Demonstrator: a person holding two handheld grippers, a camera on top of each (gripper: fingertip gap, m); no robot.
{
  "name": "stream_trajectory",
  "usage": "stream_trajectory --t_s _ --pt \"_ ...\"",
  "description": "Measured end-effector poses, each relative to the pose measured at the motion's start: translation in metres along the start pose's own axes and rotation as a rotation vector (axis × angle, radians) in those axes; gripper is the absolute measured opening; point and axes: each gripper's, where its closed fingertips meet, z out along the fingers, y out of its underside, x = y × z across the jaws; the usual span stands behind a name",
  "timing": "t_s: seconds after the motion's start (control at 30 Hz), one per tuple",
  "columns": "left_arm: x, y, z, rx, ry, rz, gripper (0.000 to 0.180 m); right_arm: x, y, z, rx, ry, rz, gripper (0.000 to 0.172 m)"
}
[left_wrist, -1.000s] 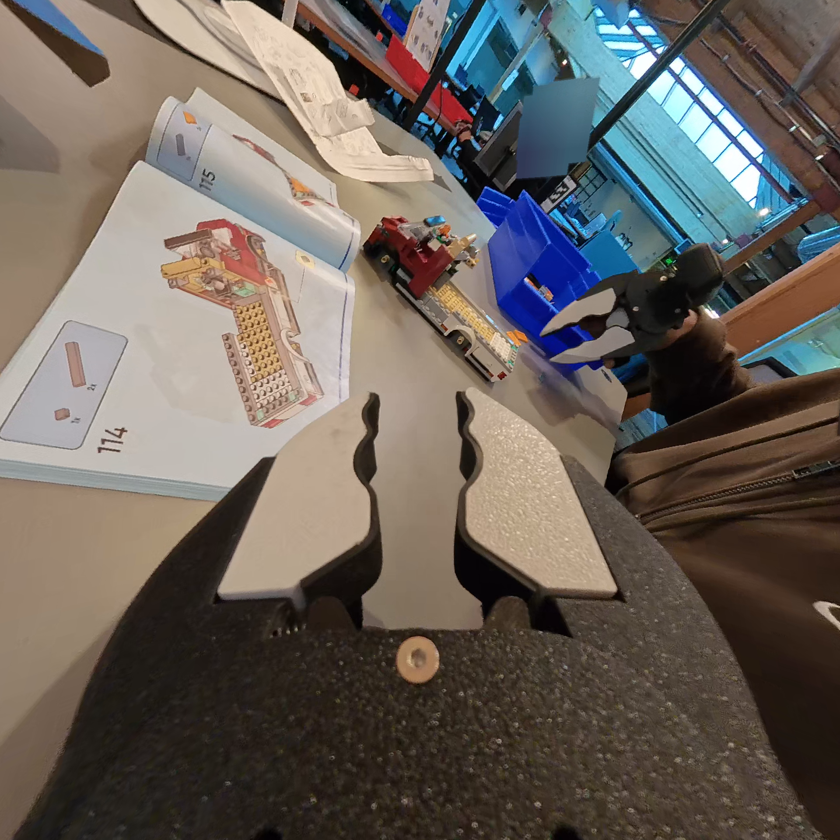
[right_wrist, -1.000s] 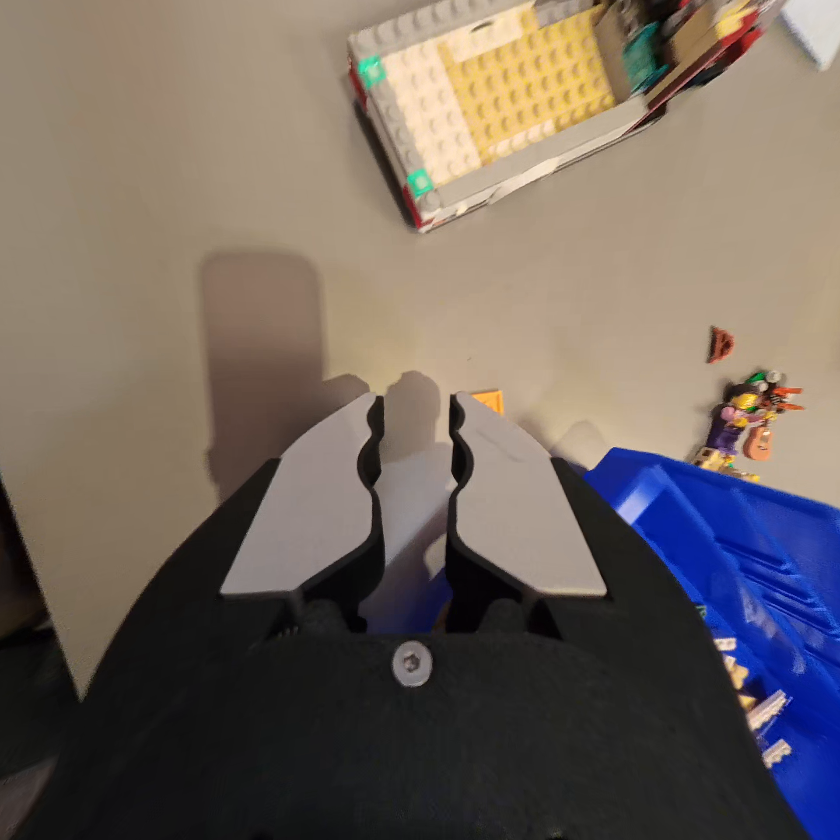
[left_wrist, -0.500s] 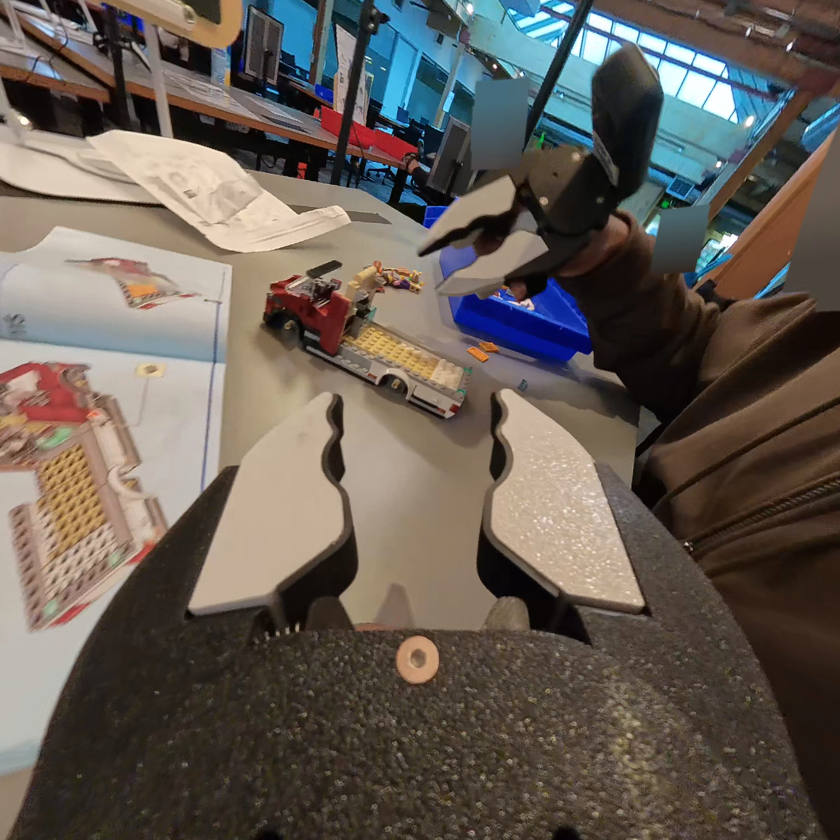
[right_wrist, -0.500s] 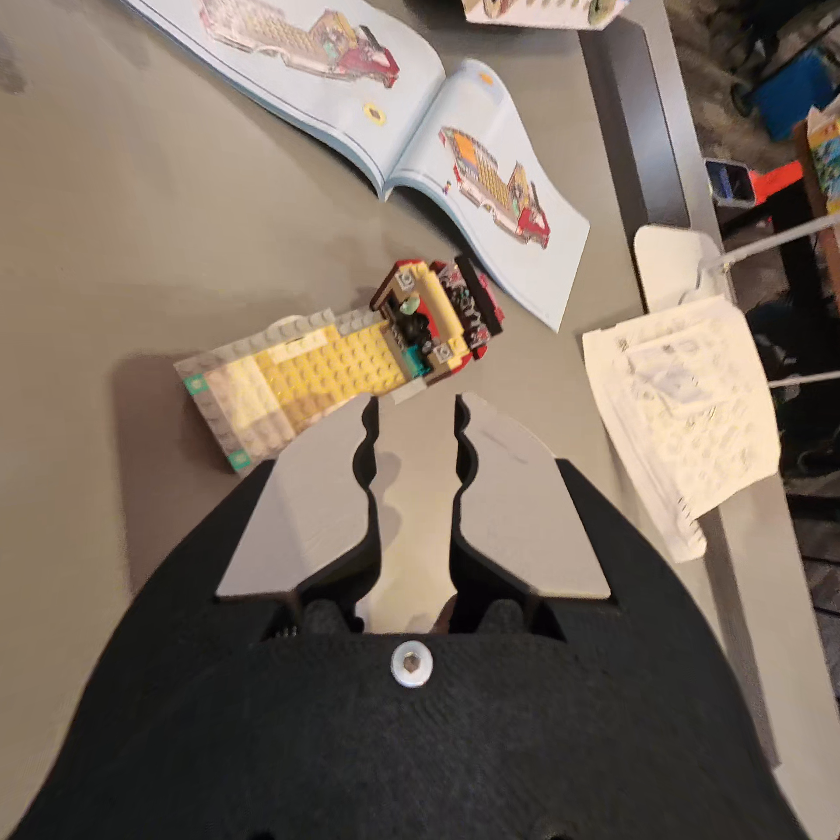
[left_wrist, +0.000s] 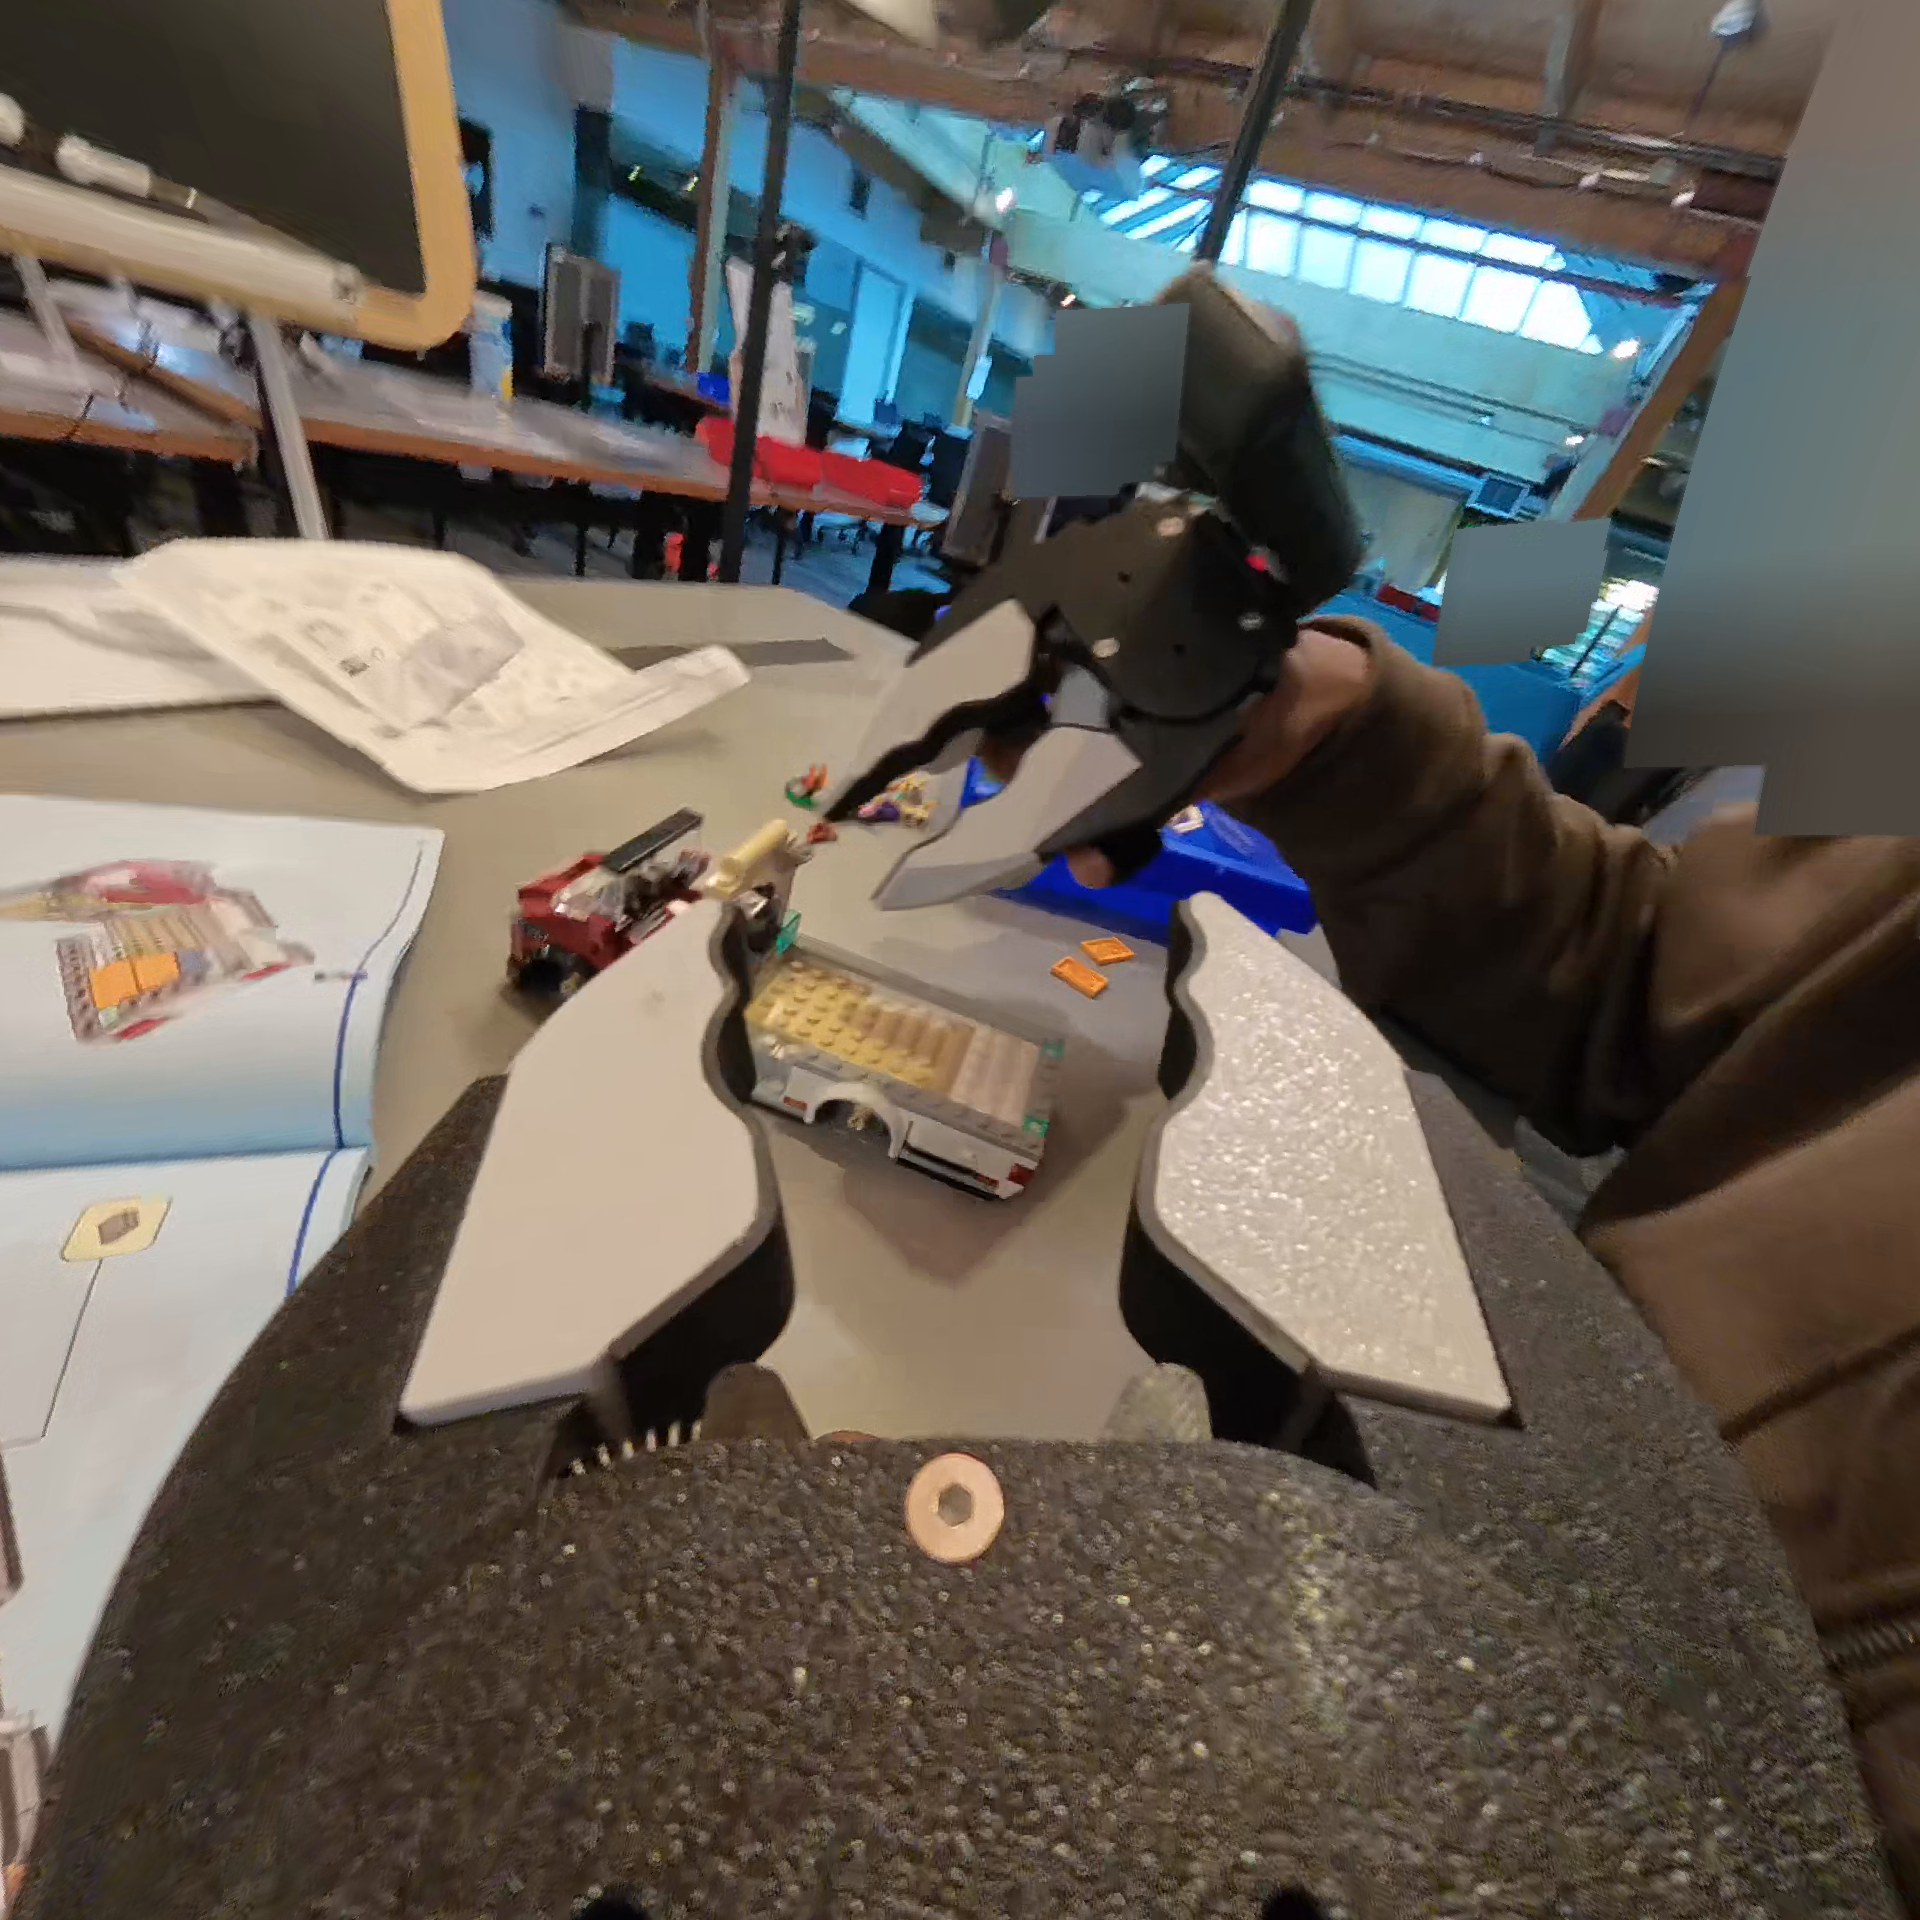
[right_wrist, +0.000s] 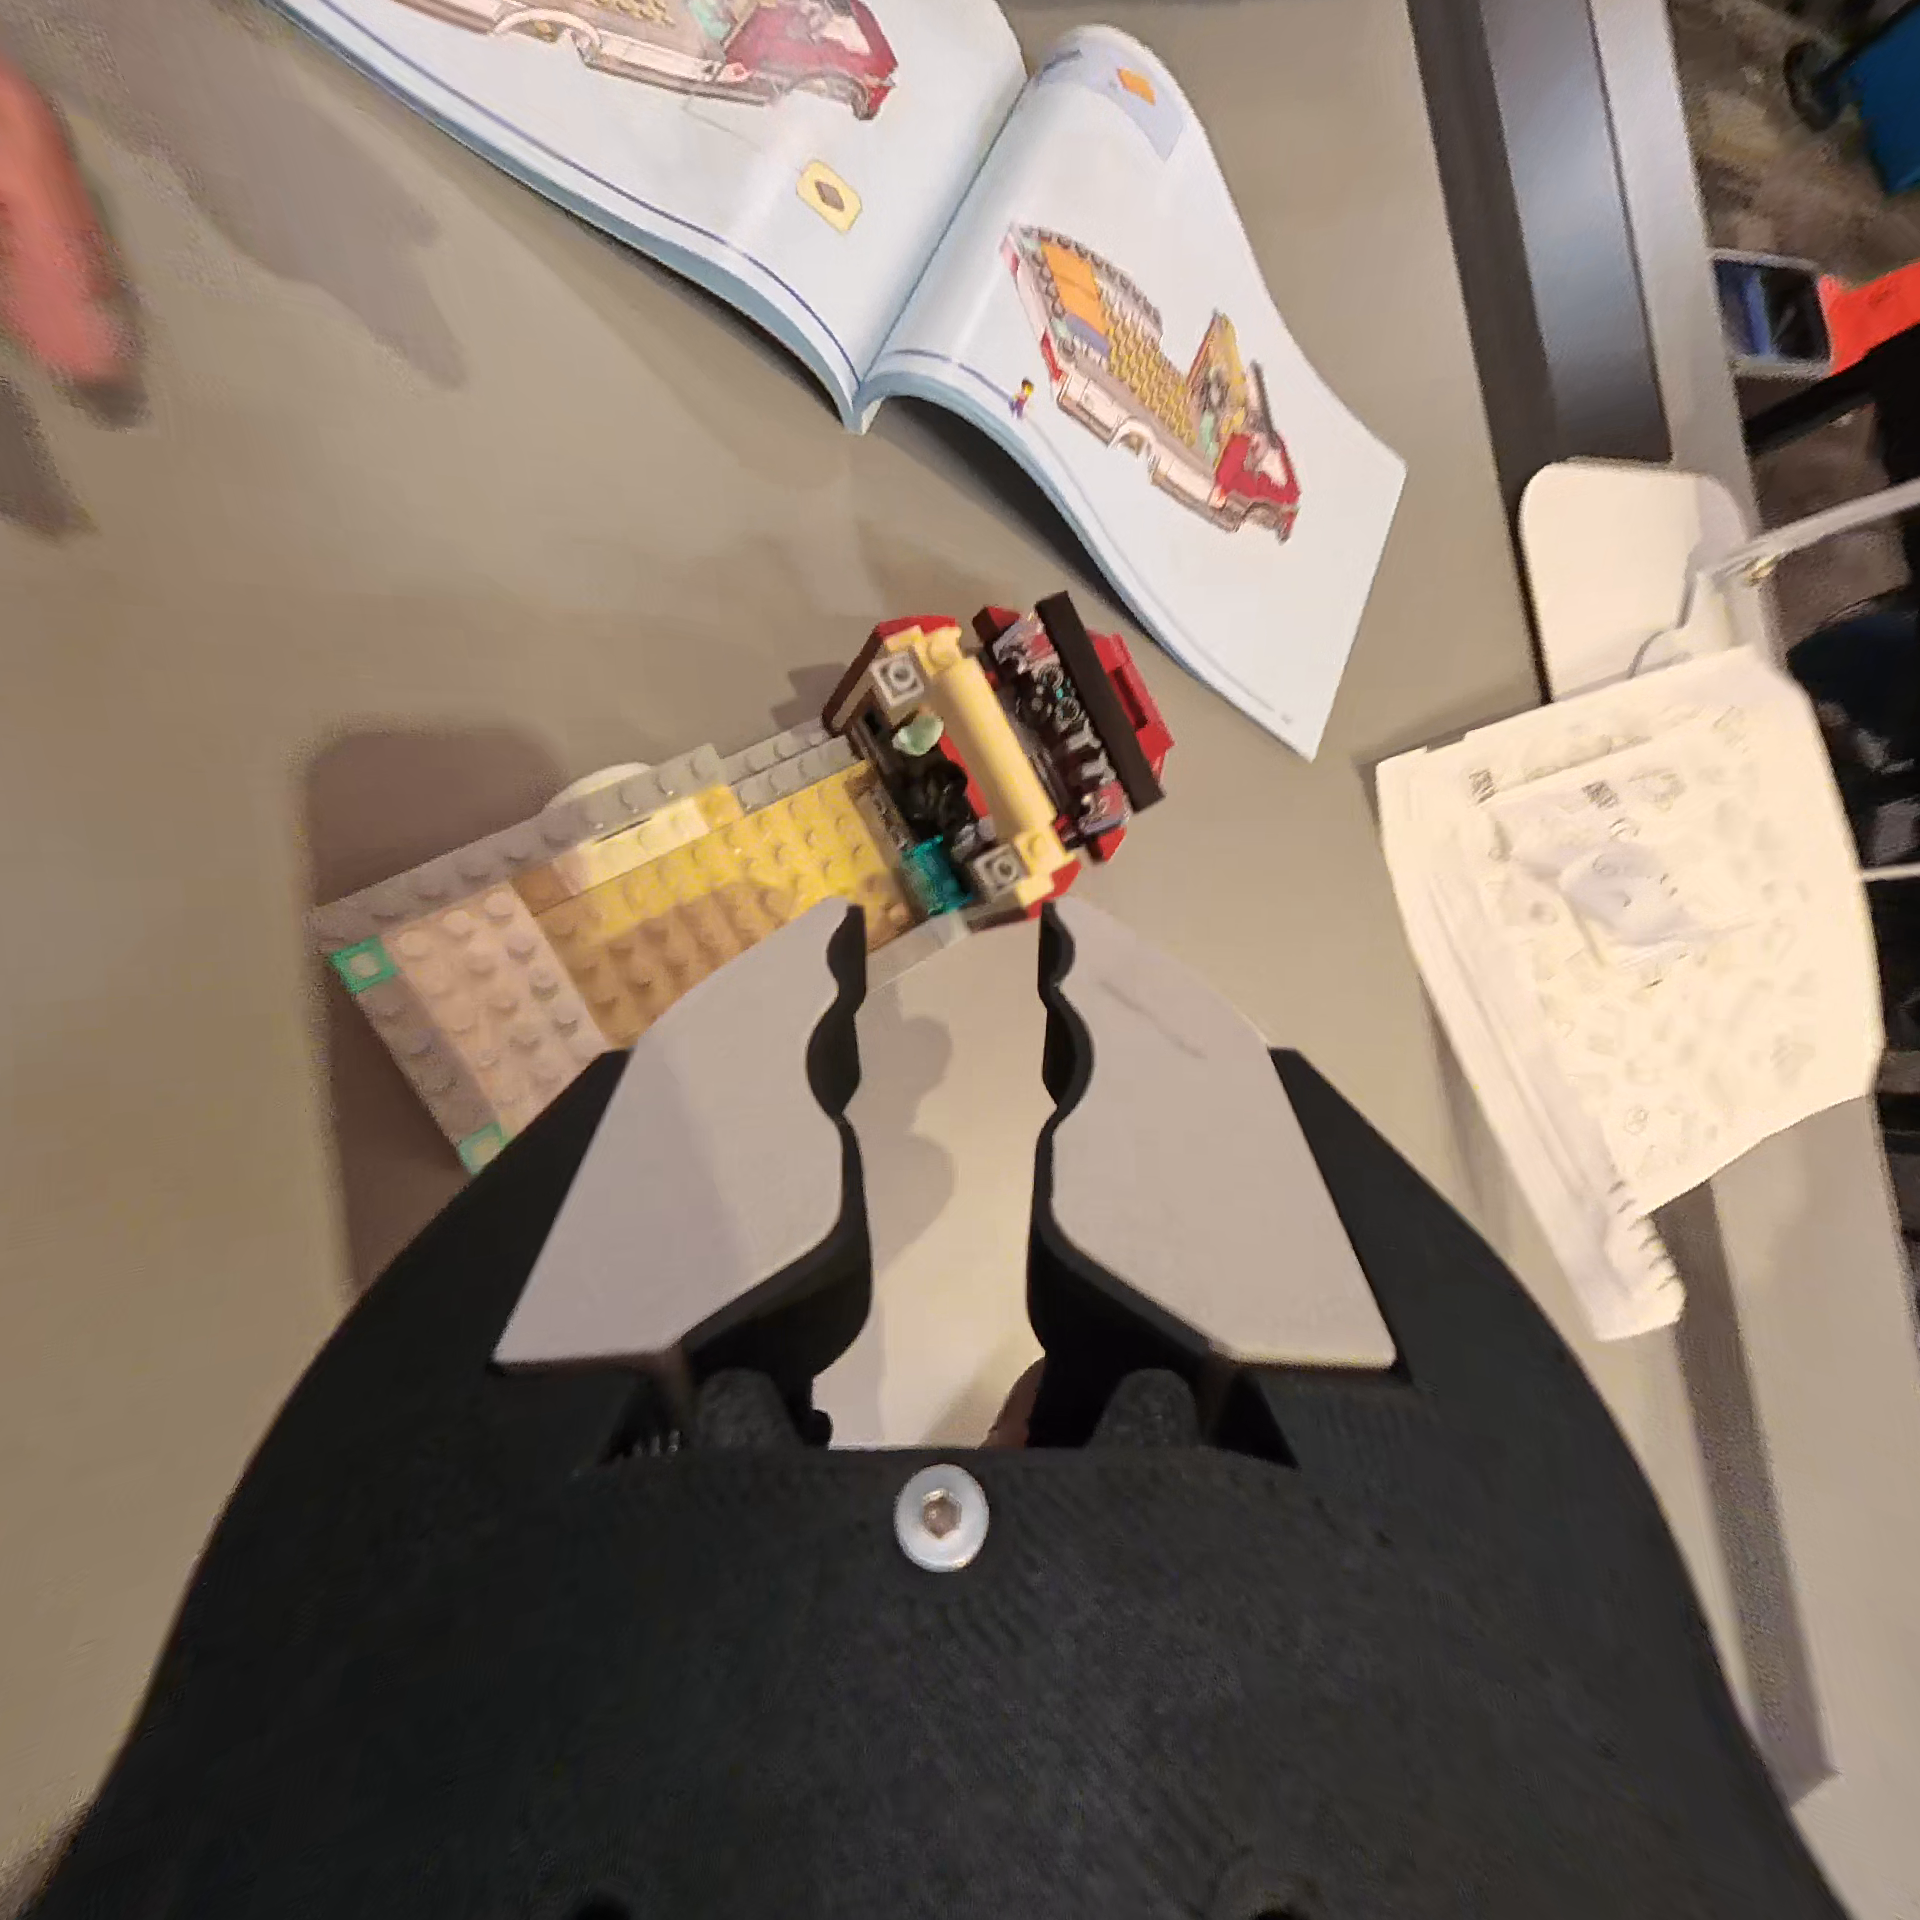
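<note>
Since a second ago both grippers have swung toward the brick truck (left_wrist: 894, 1060), and the left gripper (left_wrist: 951, 925) has spread wide, nothing in it; we see the truck's tan flatbed framed between its fingers, apart from both pads. From above, we find the right gripper (right_wrist: 945, 920) parted partway, bare as well, its tips hovering just beside the red cab end of the truck (right_wrist: 727, 862). Only the left view shows the right gripper (left_wrist: 883, 842) from outside, raised over the table (left_wrist: 644, 831) above the cab, with two orange tiles (left_wrist: 1091, 964), a blue bin (left_wrist: 1195, 883) and tiny figures (left_wrist: 894, 805) beyond. Both views share the open booklet (right_wrist: 1039, 260) and white paper sheets (right_wrist: 1621, 956); the right view shows the truck's studded bed from overhead.
</note>
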Motion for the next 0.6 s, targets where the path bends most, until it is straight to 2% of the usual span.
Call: stream_trajectory --t_s 0.1,0.23,0.37,0.5,0.6 --pt "-0.006 0.022 0.011 -0.158 -0.01 -0.039 0.089 -0.013 0.019 -0.006 -0.043 -0.055 0.072 0.034" --pt "-0.003 0.068 0.022 -0.423 -0.015 -0.017 0.101 -0.044 0.042 -0.022 -0.088 -0.138 0.125 0.042" --pt "0.002 0.094 0.031 -0.561 0.001 -0.037 0.099 -0.076 0.05 -0.031 -0.038 -0.249 0.217 0.044" --pt "-0.002 0.107 0.037 -0.656 -0.032 -0.027 0.093 -0.089 0.063 -0.016 -0.1 -0.265 0.231 0.047" --pt "-0.001 0.115 0.037 -0.715 -0.035 -0.004 0.085 -0.097 0.055 -0.01 -0.068 -0.288 0.223 0.046"
